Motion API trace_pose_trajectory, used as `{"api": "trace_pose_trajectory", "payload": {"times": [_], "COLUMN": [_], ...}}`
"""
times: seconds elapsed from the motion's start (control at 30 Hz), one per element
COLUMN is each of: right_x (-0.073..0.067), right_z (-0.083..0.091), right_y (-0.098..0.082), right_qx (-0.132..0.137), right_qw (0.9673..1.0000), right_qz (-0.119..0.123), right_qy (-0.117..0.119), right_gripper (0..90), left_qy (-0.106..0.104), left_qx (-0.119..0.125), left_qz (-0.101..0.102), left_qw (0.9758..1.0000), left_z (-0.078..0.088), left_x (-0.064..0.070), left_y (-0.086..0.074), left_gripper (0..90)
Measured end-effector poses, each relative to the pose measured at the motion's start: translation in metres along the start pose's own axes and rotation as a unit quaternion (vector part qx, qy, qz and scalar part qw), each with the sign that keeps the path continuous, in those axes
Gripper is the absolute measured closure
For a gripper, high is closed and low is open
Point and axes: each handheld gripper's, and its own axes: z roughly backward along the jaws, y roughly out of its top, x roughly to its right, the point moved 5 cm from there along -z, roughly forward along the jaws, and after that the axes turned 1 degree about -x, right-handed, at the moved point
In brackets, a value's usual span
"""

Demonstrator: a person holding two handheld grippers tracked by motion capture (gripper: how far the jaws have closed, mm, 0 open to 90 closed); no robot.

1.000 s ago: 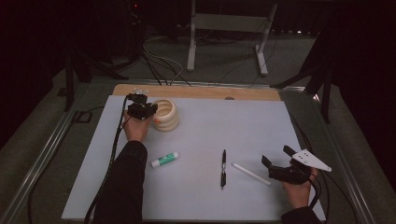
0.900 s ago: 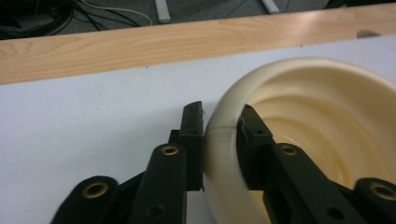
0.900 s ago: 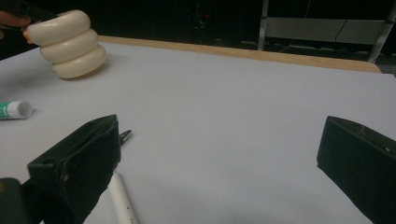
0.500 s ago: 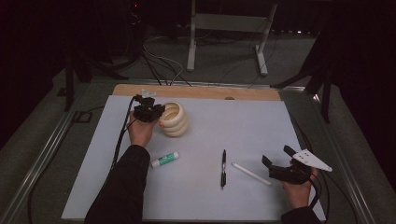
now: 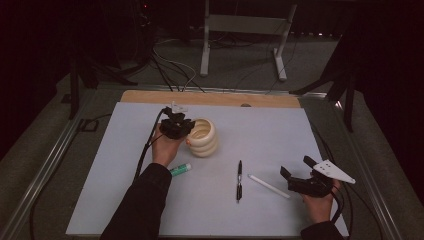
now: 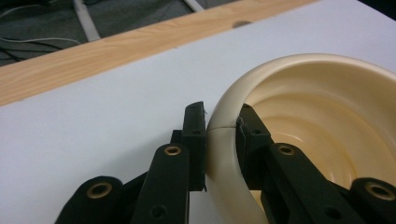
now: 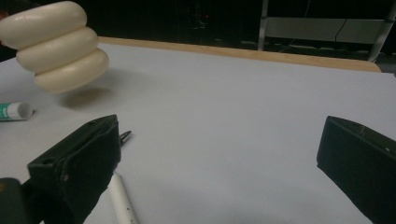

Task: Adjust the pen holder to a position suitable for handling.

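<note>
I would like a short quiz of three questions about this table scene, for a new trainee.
1. True or false: the left gripper is shut on the rim of the cream ribbed cup.
2. Which lies nearest the right gripper? A) black pen B) white stick C) green-and-white tube
3. Does the cup rest on the white mat or hang above it?

Key
1. True: one jaw is inside the rim, one outside.
2. B.
3. It hangs above it, tilted; the right gripper view shows its shadow on the mat below.
</note>
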Motion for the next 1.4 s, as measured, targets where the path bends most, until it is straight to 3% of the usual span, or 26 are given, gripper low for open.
{"api": "trace_pose_trajectory", "payload": {"times": [0.23, 0.37, 0.67, 0.9, 0.93, 1.03, 1.07, 1.1, 1.17, 1.3, 1.4], "right_x": [0.0, 0.0, 0.0, 0.001, 0.001, 0.001, 0.001, 0.001, 0.002, 0.005, 0.006], "right_z": [0.0, 0.0, 0.0, 0.001, 0.001, 0.001, 0.001, 0.001, 0.0, 0.0, -0.002], "right_y": [0.0, 0.0, 0.0, 0.001, 0.001, 0.001, 0.001, 0.001, 0.001, 0.002, 0.003], "right_qx": [0.001, 0.002, 0.003, 0.005, 0.006, 0.007, 0.007, 0.007, 0.007, 0.011, 0.01], "right_qw": [1.0, 1.0, 1.0, 1.0, 0.9999, 0.9999, 0.9999, 0.9999, 0.9999, 0.9999, 0.9999], "right_qz": [-0.002, -0.001, -0.002, -0.006, -0.007, -0.008, -0.008, -0.009, -0.007, -0.011, -0.002], "right_qy": [0.001, 0.001, 0.002, 0.004, 0.004, 0.004, 0.004, 0.004, 0.005, 0.003, 0.0], "right_gripper": [0.2, 0.2, 0.2, 0.2, 0.2, 0.2, 0.2, 0.2, 0.2, 0.2, 0.2], "left_qy": [-0.016, -0.005, -0.012, -0.027, -0.03, -0.044, -0.044, -0.039, -0.04, -0.039, -0.031], "left_qx": [-0.006, -0.017, -0.027, -0.015, -0.01, 0.013, 0.013, 0.029, 0.043, 0.052, 0.067], "left_qz": [-0.021, -0.037, -0.04, -0.026, -0.024, -0.009, -0.009, -0.005, 0.002, 0.003, 0.001], "left_qw": [0.9996, 0.9992, 0.9988, 0.9992, 0.9992, 0.9989, 0.9989, 0.9988, 0.9983, 0.9979, 0.9973], "left_z": [-0.005, -0.009, -0.019, -0.025, -0.025, -0.023, -0.023, -0.019, -0.015, -0.008, -0.002], "left_x": [0.019, 0.024, 0.03, 0.034, 0.034, 0.034, 0.034, 0.032, 0.031, 0.026, 0.021], "left_y": [-0.003, -0.005, -0.009, -0.008, -0.007, -0.004, -0.004, -0.001, 0.002, 0.005, 0.005], "left_gripper": [77.7, 77.6, 77.3, 74.7, 71.5, 49.7, 41.7, 41.7, 22.8, 0.5, 0.0]}}
